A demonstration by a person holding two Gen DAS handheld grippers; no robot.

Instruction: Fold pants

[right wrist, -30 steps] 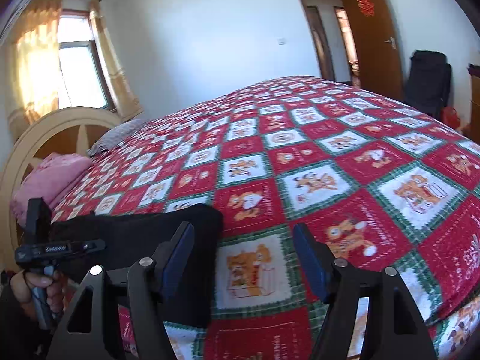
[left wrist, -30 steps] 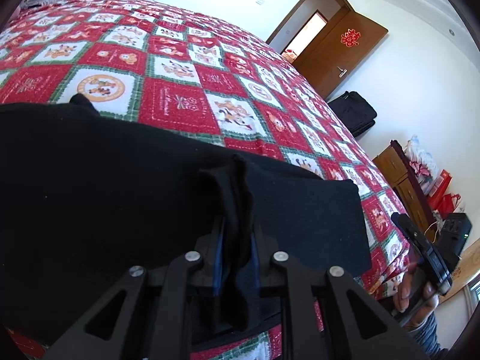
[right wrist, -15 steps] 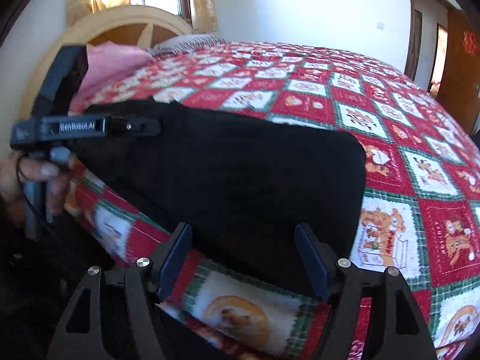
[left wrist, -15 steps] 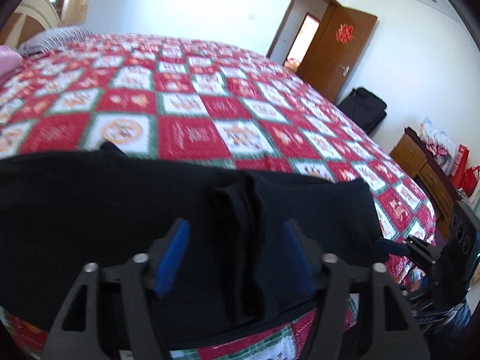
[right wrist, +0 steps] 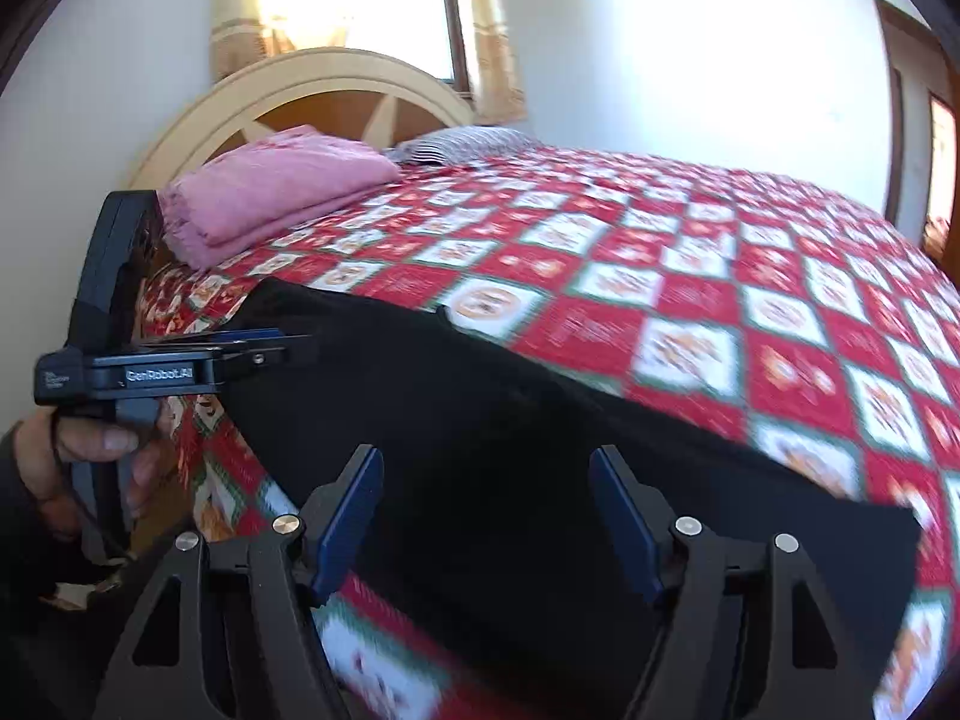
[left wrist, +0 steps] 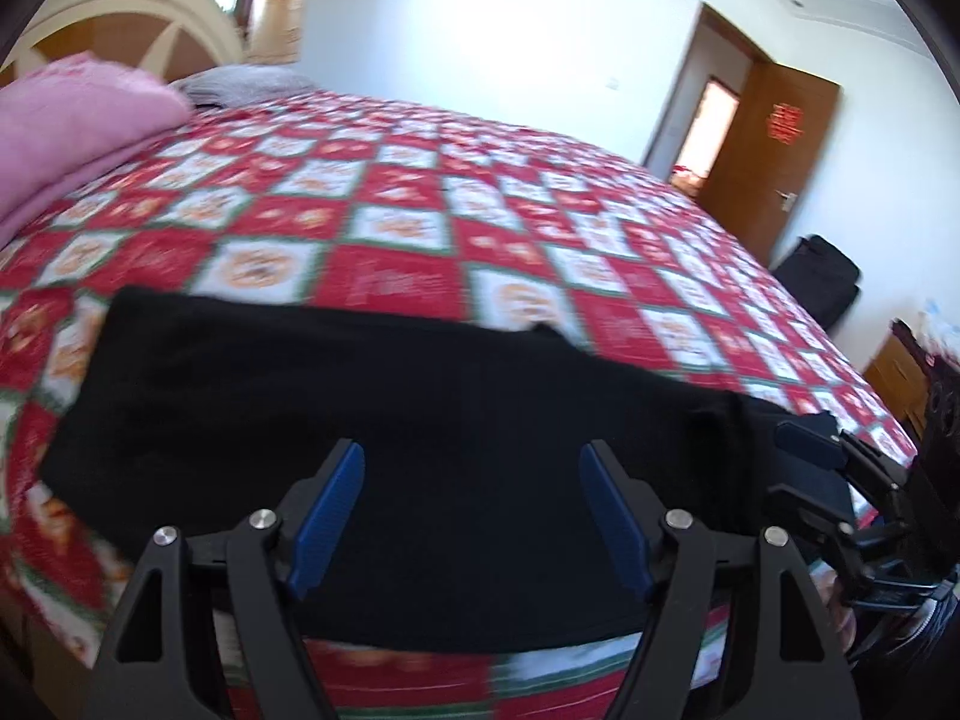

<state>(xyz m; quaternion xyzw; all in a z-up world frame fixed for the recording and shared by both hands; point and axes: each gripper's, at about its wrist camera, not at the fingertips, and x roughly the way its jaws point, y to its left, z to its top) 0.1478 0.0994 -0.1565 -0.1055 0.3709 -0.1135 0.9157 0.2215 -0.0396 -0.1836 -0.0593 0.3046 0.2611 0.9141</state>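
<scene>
The black pants (left wrist: 372, 396) lie flat in a long band along the near edge of the bed, also in the right wrist view (right wrist: 540, 468). My left gripper (left wrist: 474, 516) is open and empty, just above the pants' middle near the bed edge. My right gripper (right wrist: 486, 516) is open and empty over the pants. The right gripper shows at the pants' right end in the left wrist view (left wrist: 840, 480). The left gripper shows at the pants' left end in the right wrist view (right wrist: 180, 366), fingers close together there.
The bed has a red, white and green patchwork quilt (left wrist: 480, 228). A folded pink blanket (right wrist: 270, 186) and a grey pillow (right wrist: 462, 141) lie by the headboard (right wrist: 312, 84). A brown door (left wrist: 774, 150), a black suitcase (left wrist: 816, 282) and a wooden cabinet (left wrist: 894, 372) stand on the right.
My left gripper opened and let go of the bunched black fabric, then drew back and swung left. My right gripper turned left over the pants, which now lie flat.
</scene>
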